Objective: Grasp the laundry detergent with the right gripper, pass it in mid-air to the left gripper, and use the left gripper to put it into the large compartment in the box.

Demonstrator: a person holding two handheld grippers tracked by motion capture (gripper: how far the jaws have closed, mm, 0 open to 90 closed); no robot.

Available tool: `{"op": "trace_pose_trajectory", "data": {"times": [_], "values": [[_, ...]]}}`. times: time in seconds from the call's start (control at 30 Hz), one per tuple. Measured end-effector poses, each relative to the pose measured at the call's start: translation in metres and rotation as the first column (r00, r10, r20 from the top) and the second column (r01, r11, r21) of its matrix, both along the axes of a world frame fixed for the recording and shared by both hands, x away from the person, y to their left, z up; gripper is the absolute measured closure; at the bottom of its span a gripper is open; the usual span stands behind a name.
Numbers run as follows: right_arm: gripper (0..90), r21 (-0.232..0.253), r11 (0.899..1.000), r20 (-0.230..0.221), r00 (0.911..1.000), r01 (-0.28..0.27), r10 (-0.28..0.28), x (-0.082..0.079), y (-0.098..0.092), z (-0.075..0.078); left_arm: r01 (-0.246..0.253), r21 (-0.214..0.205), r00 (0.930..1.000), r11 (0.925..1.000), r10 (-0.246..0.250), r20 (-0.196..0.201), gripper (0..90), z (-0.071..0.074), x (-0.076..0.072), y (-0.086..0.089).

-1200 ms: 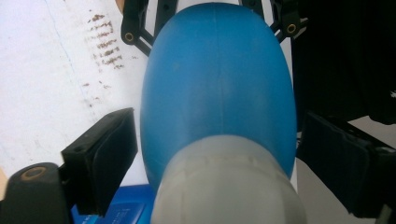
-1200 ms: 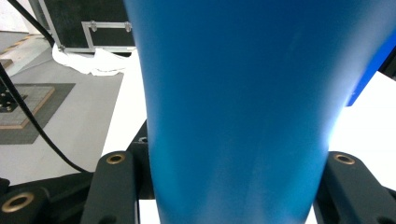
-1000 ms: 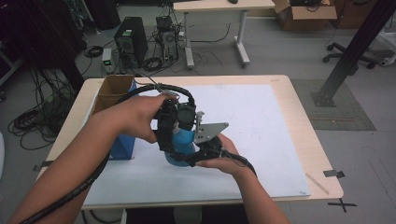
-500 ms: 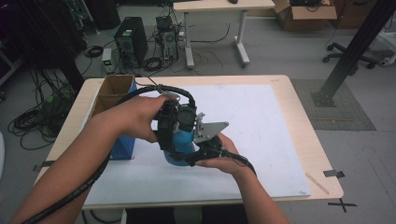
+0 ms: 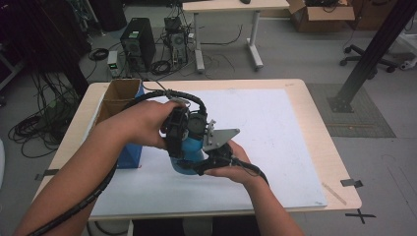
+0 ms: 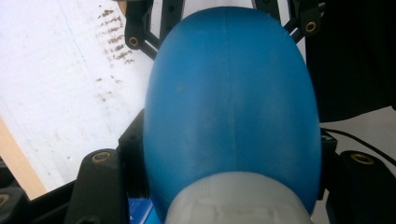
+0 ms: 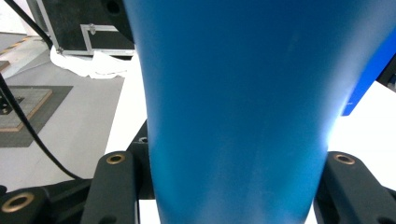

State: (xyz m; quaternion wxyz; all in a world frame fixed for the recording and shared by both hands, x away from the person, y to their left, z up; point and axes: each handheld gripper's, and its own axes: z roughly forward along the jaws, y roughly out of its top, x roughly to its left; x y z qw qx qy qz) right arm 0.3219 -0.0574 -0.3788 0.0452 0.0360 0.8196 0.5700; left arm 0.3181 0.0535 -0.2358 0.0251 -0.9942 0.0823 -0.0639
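Note:
A blue bottle (image 5: 190, 149) hangs above the white mat, held between both grippers. My left gripper (image 5: 181, 132), coming in from the left, is shut on the bottle's top end. In the left gripper view its grey cap (image 6: 236, 198) sits between the jaws, and the rounded blue body (image 6: 229, 102) stretches away from it. My right gripper (image 5: 205, 161), with its grey plate on top, is shut on the bottle's body from the right. In the right gripper view the blue body (image 7: 233, 102) spans the whole gap between the two jaws.
An open cardboard box (image 5: 117, 97) with a blue side stands at the table's left edge, just left of my left hand. A white mat (image 5: 280, 128) covers most of the wooden table (image 5: 322, 142). Computers and cables lie on the floor beyond.

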Motion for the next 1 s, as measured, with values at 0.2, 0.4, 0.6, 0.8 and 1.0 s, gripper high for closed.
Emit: {"op": "trace_pose_trajectory", "data": {"times": [0.2, 0.4, 0.6, 0.8, 1.0], "values": [[44.7, -0.008, 1.000, 0.007, 1.0000, 0.000, 0.000, -0.0013, -0.0018, 0.0003, -0.007, 0.002, 1.0000, 1.0000, 0.007, -0.001, 39.0, -0.0004, -0.0010, -0.0010], [43.6, 0.000, 1.000, 0.020, 0.9998, 0.006, -0.006, -0.0036, -0.0028, 0.0002, -0.001, 0.010, 1.0000, 0.9999, 0.001, 0.001, 39.2, 0.0022, -0.0034, -0.0043], [28.0, 0.011, 0.998, 0.009, 0.9977, 0.067, -0.067, -0.0028, -0.0034, -0.0004, 0.000, 0.010, 1.0000, 0.9999, 0.000, 0.004, 39.2, 0.0084, -0.0030, -0.0063], [14.4, 0.046, 0.994, -0.019, 0.9951, 0.097, -0.097, -0.0021, -0.0089, -0.0025, -0.012, 0.018, 0.9998, 0.9998, 0.012, -0.015, 39.2, 0.0085, -0.0019, -0.0070], [7.2, 0.066, 0.994, -0.020, 0.9959, 0.089, -0.088, -0.0038, -0.0104, -0.0031, -0.030, 0.026, 0.9994, 0.9992, 0.030, -0.016, 39.2, 0.0076, 0.0025, -0.0073]]}}
